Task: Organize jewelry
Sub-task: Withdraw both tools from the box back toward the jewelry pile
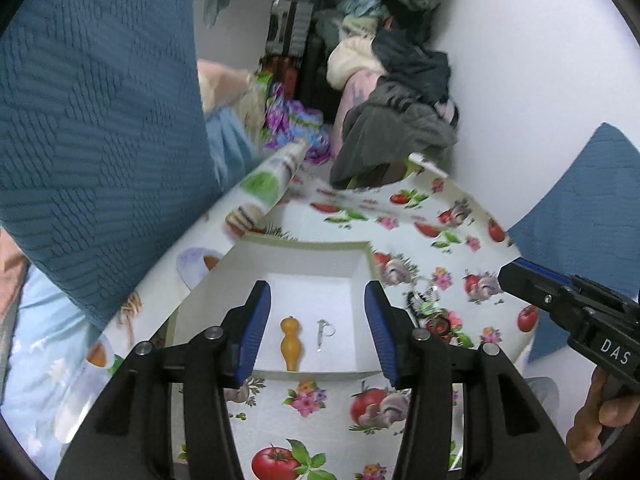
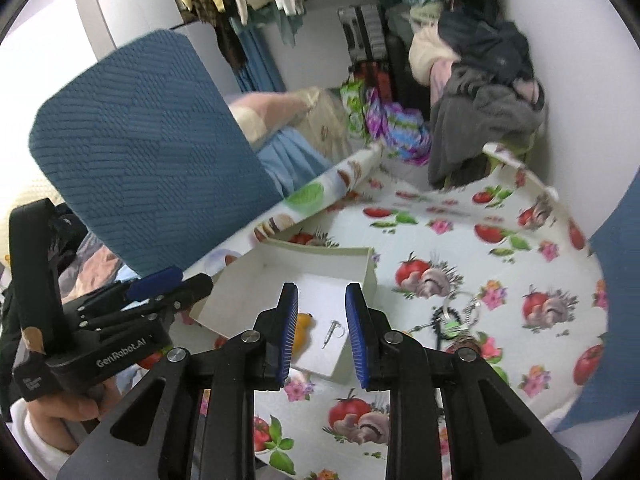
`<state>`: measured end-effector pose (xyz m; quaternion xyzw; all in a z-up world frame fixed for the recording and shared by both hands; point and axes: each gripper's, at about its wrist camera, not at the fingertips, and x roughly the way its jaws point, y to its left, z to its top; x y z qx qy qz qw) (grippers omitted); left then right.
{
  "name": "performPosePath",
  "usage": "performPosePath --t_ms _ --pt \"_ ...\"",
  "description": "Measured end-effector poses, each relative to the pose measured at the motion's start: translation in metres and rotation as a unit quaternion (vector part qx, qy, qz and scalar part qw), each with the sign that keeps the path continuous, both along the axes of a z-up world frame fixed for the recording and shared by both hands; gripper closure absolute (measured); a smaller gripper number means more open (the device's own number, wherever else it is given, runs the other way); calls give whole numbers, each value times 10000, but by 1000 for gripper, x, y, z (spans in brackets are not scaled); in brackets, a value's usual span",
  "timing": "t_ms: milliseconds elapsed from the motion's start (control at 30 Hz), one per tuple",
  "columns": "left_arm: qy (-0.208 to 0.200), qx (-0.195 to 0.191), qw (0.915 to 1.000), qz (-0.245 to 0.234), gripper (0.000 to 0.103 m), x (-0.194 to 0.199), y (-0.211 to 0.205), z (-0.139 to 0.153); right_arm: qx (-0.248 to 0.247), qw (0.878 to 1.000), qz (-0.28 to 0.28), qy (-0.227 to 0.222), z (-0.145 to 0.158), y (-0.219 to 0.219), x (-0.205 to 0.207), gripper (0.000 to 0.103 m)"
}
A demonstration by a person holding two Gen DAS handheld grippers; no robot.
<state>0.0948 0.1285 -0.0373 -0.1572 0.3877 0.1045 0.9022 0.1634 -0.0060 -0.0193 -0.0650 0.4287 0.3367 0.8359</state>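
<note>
While both tools hang over a shallow white box (image 1: pixel 352 268), the left gripper (image 1: pixel 316 330) stands with its blue pads (image 1: pixel 256 328) spread wide and nothing between them, framing the box floor. Inside that frame lie two pieces: an amber, peg-shaped pendant (image 1: pixel 291 343) and, just beside it at 3 o'clock, a small silver clasp with a ring (image 1: pixel 325 332), the two apart from each other. From the other camera, the right gripper (image 2: pixel 322 336) is likewise released and empty, its pads (image 2: pixel 358 336) parted above the same silver clasp (image 2: pixel 334 332), with the amber pendant (image 2: pixel 301 334) half hidden behind the left-hand pad at 9 o'clock. On the oilcloth outside the box, at about 3 o'clock of it, sits a tangle of jewelry (image 2: pixel 454 322) showing dark beads, rings and a green piece; its separate items cannot be told apart. The tomato-and-mushroom printed tablecloth (image 2: pixel 460 240) carries everything, its far edge curled up. A blue textured cushion (image 2: pixel 140 160) rises at 10 o'clock, and a heap of clothes (image 2: pixel 480 92) fills the corner at 1 o'clock. Each camera catches the other tool at the frame's edge.
</note>
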Motion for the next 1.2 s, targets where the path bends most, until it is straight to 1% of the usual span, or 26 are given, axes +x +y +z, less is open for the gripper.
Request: performPosePath --t_ms 133,267,333,533,667,767,900,967,1133,1200 --pt "-203 69 9997 -98 52 -9 -14 16 27 9996 -117 -274 17 -18 -15 80" --pt "-352 93 9991 -204 47 -16 -30 26 72 9989 -260 -393 26 -37 -26 80" --pt "-420 116 9986 -287 47 -18 -40 30 80 9983 -358 -457 29 -49 -32 80" --pt "-479 62 9972 -566 45 -24 -72 29 79 9957 -710 -582 33 -90 -49 80" --pt "-427 -49 9962 -754 45 -27 -94 20 64 9929 -1021 -600 30 -122 -61 80" --pt "-408 -111 9951 -890 45 -30 -111 12 64 9907 -1223 -601 25 -145 -71 80" --pt "-283 -242 9939 -1040 45 -34 -132 -7 10 9887 -1371 -611 9 -170 -84 80" --pt "-208 -309 9930 -1117 45 -34 -141 -19 -11 9883 -1425 -541 -4 -181 -89 80" --pt "-16 -335 9911 -1290 45 -31 -159 -49 -2 9870 -1548 -437 -39 -198 -95 80" --pt "-60 -385 9906 -1314 45 -29 -162 -57 23 9870 -1567 -348 -51 -201 -94 80"
